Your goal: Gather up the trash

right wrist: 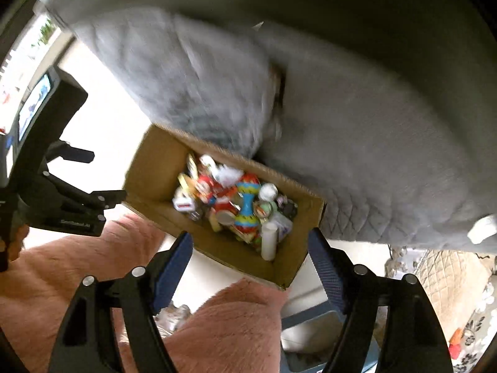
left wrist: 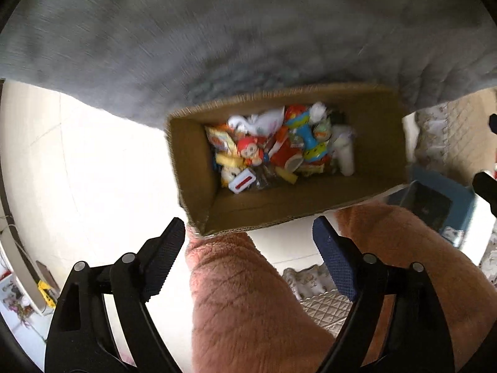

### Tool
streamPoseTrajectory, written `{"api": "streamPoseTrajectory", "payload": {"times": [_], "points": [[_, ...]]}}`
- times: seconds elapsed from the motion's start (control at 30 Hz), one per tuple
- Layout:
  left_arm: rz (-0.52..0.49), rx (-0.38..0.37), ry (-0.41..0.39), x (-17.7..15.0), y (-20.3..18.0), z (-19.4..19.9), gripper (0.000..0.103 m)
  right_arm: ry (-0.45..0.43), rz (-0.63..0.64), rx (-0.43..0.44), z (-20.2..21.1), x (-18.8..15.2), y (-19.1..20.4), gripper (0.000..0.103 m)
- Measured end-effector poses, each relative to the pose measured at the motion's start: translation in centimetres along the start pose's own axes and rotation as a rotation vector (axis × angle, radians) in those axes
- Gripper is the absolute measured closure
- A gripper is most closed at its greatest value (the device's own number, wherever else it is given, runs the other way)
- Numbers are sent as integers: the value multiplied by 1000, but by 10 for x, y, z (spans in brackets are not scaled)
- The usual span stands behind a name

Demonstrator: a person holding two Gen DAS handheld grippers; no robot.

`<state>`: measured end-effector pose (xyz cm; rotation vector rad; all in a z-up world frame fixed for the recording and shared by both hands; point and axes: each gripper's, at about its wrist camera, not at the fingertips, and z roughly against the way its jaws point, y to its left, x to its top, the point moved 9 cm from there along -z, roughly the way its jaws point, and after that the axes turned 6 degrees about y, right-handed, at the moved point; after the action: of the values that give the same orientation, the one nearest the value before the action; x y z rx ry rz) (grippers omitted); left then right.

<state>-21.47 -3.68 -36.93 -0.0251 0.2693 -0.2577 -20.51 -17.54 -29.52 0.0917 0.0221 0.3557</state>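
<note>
A brown cardboard box (left wrist: 372,143) stands on the floor against a grey quilted sofa (left wrist: 217,31). It holds several colourful items, among them a red toy figure (left wrist: 250,152), a blue dumbbell-shaped rattle (left wrist: 310,143) and a white bottle (left wrist: 346,155). My left gripper (left wrist: 248,261) is open and empty above the box's near edge. My right gripper (right wrist: 248,267) is open and empty, also above the box (right wrist: 155,168) near its front wall. The left gripper's body (right wrist: 62,192) shows at the left of the right wrist view.
The person's knees in pink fleece trousers (left wrist: 254,310) fill the foreground. A blue bin (left wrist: 435,205) stands right of the box. A beige quilted rug (right wrist: 441,279) lies at right. Pale floor tiles (left wrist: 77,171) lie to the left.
</note>
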Motion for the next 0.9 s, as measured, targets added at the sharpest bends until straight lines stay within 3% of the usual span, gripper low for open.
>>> {"api": "streamPoseTrajectory", "payload": {"times": [0.1, 0.23, 0.33, 0.53, 0.63, 0.7, 0.8, 0.9], "points": [[4, -18, -83, -9, 10, 65, 21, -72, 12, 40, 54, 13, 9, 27], [50, 44, -236, -4, 28, 155, 21, -247, 44, 39, 148, 45, 17, 19], [108, 121, -404, 14, 39, 229, 21, -391, 29, -12, 204, 74, 12, 10], [208, 162, -767, 57, 50, 382, 20, -711, -80, -184, 330, 134, -14, 6], [250, 175, -918, 69, 55, 447, 11, -883, -139, -259, 394, 150, -24, 5], [261, 158, -994, 73, 56, 484, 11, -978, -173, -273, 430, 157, -25, 5], [258, 97, -1077, 73, 50, 525, 11, -1035, -207, -289, 460, 158, -32, 5], [253, 85, -1125, 72, 45, 553, 10, -1078, -235, -283, 483, 153, -35, 5]]}}
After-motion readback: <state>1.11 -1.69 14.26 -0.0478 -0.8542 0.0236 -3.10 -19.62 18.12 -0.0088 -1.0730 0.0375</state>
